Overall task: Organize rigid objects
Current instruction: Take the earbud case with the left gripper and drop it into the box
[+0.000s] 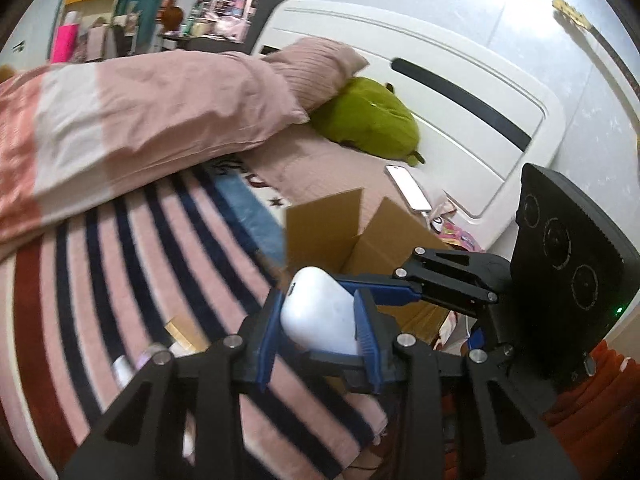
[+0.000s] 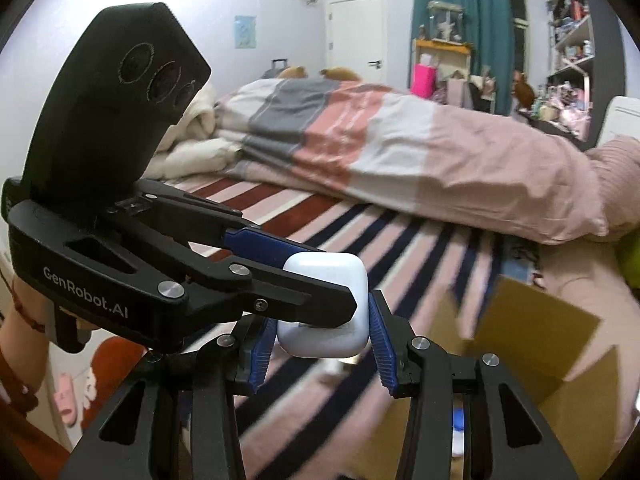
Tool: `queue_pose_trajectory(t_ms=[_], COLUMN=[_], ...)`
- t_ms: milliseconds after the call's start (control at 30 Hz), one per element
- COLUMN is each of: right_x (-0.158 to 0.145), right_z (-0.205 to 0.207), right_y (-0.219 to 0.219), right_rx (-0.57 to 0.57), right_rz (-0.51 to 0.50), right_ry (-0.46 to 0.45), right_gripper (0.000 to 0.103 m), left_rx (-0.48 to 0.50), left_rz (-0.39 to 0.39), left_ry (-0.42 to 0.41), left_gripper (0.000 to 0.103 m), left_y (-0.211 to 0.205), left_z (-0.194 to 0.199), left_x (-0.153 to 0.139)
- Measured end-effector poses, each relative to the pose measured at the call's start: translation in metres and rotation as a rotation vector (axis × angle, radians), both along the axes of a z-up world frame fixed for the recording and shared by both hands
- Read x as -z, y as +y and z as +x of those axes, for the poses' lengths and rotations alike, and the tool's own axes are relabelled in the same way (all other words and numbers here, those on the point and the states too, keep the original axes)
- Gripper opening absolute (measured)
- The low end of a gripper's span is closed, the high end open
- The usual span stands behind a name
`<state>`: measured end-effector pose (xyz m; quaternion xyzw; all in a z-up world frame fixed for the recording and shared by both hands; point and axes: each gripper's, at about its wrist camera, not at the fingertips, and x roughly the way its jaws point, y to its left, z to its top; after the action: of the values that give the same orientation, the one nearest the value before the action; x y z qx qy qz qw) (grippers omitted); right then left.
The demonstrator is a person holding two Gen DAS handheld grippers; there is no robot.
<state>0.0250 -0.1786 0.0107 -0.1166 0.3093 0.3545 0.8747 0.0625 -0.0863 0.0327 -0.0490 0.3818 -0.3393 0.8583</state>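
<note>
The left tool [image 1: 316, 332] pinches a white case [image 1: 320, 312] between its blue pads at lower centre of its view, above the striped bed [image 1: 120, 248]. The right tool [image 2: 320, 348] stands wide around the same case [image 2: 326, 304], pads apart from it. An open box [image 1: 340, 232] sits just behind.

Your surface: bed [image 1: 312, 160] with white headboard | striped blanket [image 1: 132, 264] spread flat on it | pink-and-white duvet [image 1: 120, 120] bunched along its far side | pink pillow [image 1: 316, 64] by headboard | green plush [image 1: 372, 120] beside pillow | phone [image 1: 408, 188] near headboard | open cardboard box [image 1: 332, 228] standing on the blanket
</note>
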Motion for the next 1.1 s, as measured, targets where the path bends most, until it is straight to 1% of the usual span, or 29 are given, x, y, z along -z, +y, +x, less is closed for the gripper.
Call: queue_pose_trajectory(t_ms=[133, 300, 500, 633, 700, 767, 833, 933, 967, 1100], right_x=[-0.005, 0.003, 0.016, 0.022, 0.025, 0.024, 0.022, 0.021, 0.021, 0.016], right_z=[0.016, 0.039, 0.055, 0.059, 0.061, 0.061, 0.059, 0.057, 0.057, 0.052], right_y=[-0.038, -0.073, -0.093, -0.099, -0.101, -0.104, -0.105, -0.106, -0.105, -0.101], right_rx=[0.064, 0.118, 0.141, 0.149, 0.163, 0.173, 0.174, 0.171, 0.169, 0.162], right_rz=[-0.023, -0.082, -0.172, -0.206, -0.231, -0.237, -0.241, -0.238, -0.235, -0.2], right_ry=[0.035, 0.099, 0.16, 0.2, 0.215, 0.212, 0.204, 0.205, 0.205, 0.198], right_gripper=[0.039, 0.039, 0.039, 0.039, 0.039, 0.04, 0.04, 0.05, 0.051, 0.051], left_rx=[0.058, 0.115, 0.133, 0.134, 0.125, 0.128, 0.113, 0.096, 0.085, 0.026], left_rz=[0.02, 0.048, 0.095, 0.13, 0.145, 0.142, 0.153, 0.164, 0.159, 0.167], left_ry=[0.032, 0.091, 0.141, 0.162, 0.168, 0.155, 0.136, 0.116, 0.108, 0.053], left_gripper=[0.033, 0.033, 0.033, 0.034, 0.041, 0.054, 0.061, 0.066, 0.07, 0.076], left_y=[-0.043, -0.087, -0.116, -0.126, -0.128, -0.126, -0.124, -0.118, -0.112, -0.086], left_z=[0.023, 0.051, 0.065, 0.07, 0.071, 0.07, 0.067, 0.063, 0.06, 0.047], left_x=[0.003, 0.017, 0.031, 0.036, 0.037, 0.036, 0.033, 0.027, 0.023, 0.007])
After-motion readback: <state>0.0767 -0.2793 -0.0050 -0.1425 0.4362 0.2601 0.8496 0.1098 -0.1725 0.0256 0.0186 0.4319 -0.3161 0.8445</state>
